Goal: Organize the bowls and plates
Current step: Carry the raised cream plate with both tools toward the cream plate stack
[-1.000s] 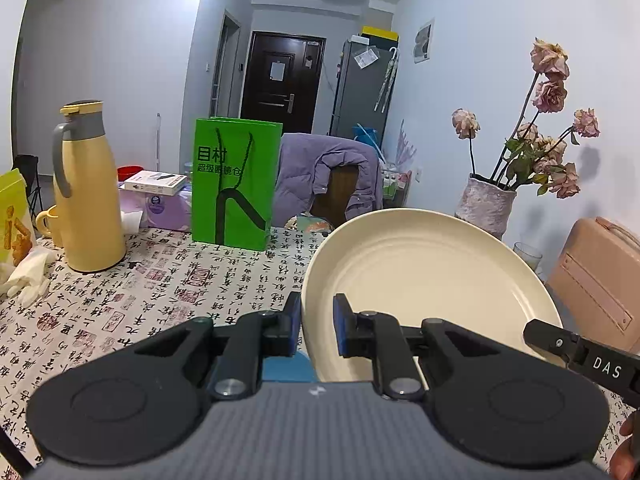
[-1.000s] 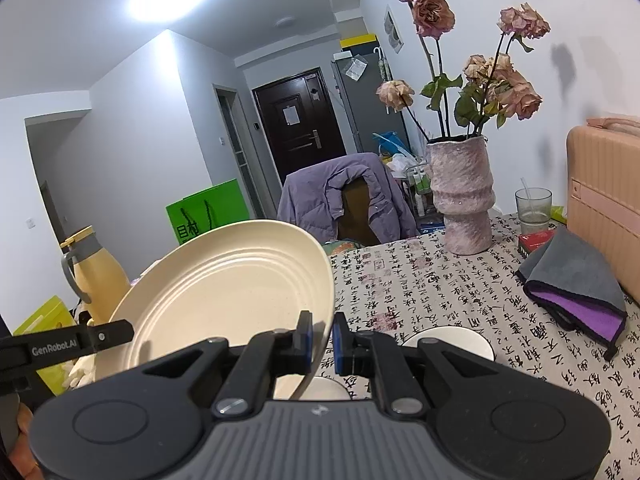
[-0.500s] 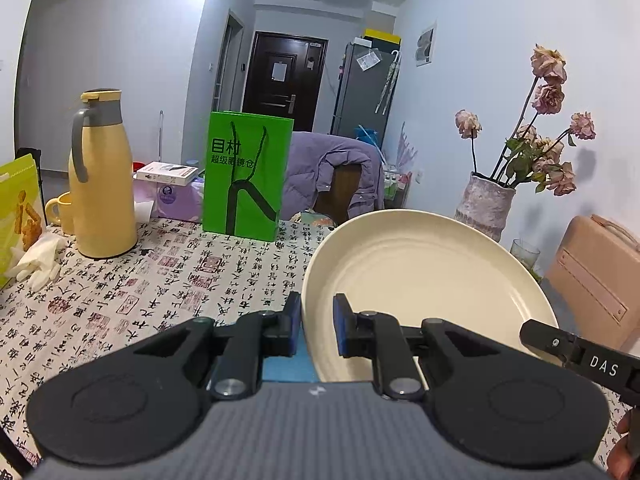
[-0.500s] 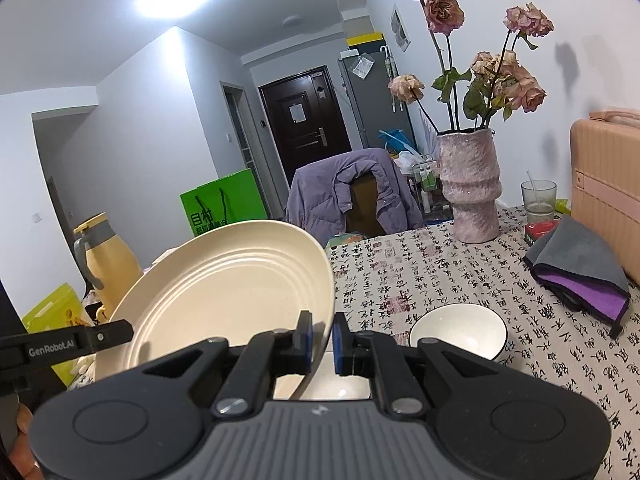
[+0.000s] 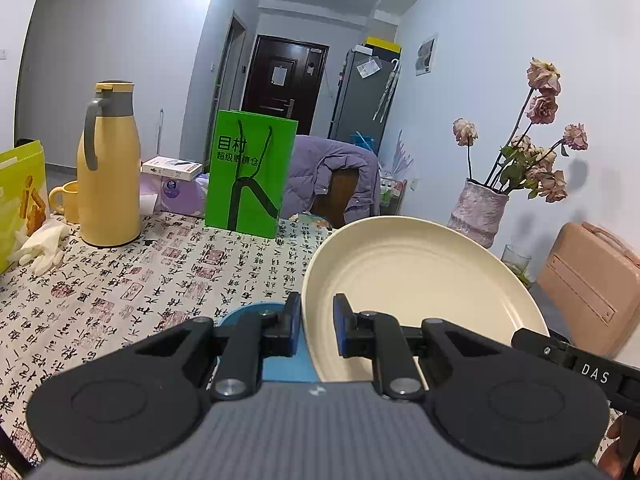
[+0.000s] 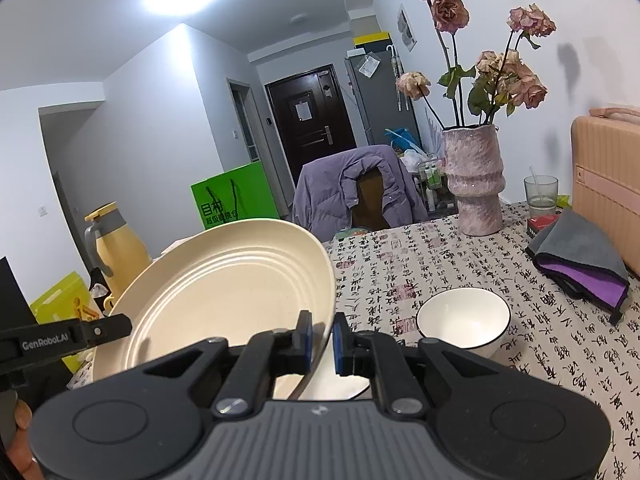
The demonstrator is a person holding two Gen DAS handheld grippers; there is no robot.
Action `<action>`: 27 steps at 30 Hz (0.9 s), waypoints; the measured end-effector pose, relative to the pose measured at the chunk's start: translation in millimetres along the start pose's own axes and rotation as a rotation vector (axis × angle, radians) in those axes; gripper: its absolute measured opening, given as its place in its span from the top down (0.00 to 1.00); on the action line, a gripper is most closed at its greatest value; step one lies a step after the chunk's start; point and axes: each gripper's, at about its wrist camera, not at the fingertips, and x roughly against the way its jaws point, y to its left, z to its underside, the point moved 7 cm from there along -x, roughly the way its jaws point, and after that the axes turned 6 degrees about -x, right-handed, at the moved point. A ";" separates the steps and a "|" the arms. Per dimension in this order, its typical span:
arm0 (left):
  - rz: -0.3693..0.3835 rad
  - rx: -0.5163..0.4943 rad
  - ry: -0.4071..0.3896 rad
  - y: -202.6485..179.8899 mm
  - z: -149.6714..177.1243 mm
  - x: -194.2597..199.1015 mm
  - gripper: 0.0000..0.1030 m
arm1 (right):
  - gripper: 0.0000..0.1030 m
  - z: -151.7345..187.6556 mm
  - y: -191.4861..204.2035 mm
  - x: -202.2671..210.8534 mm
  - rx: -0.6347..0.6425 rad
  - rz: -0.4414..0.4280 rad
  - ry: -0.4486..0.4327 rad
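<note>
A large cream plate (image 5: 416,292) is held tilted above the table, one rim in each gripper. My left gripper (image 5: 316,330) is shut on its left rim. My right gripper (image 6: 322,342) is shut on its right rim; the plate (image 6: 224,296) fills the left of that view. A blue plate (image 5: 244,314) lies on the table under my left gripper, mostly hidden. A white bowl (image 6: 464,320) stands on the table to the right of the right gripper. Another white dish (image 6: 340,384) lies under the right gripper, partly hidden.
A yellow thermos (image 5: 108,168), yellow mug (image 5: 66,200), green bag (image 5: 250,178) and white gloves (image 5: 40,240) stand at the left. A pink vase of dried roses (image 6: 476,180), a glass (image 6: 540,190), a folded grey-purple cloth (image 6: 580,256) and a pink case (image 6: 608,184) stand at the right.
Both grippers have come down toward the table with the plate. The white bowl and the blue plate show more fully now.
</note>
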 end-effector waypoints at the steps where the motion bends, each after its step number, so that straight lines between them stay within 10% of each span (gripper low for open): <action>1: 0.002 0.000 0.000 -0.1 1.1 0.7 0.84 | 0.90 0.9 -0.2 1.0 0.000 0.000 0.000; 27: 0.045 -0.002 0.005 0.8 33.7 15.1 0.84 | 0.90 28.5 -11.1 15.0 -0.018 -0.009 0.041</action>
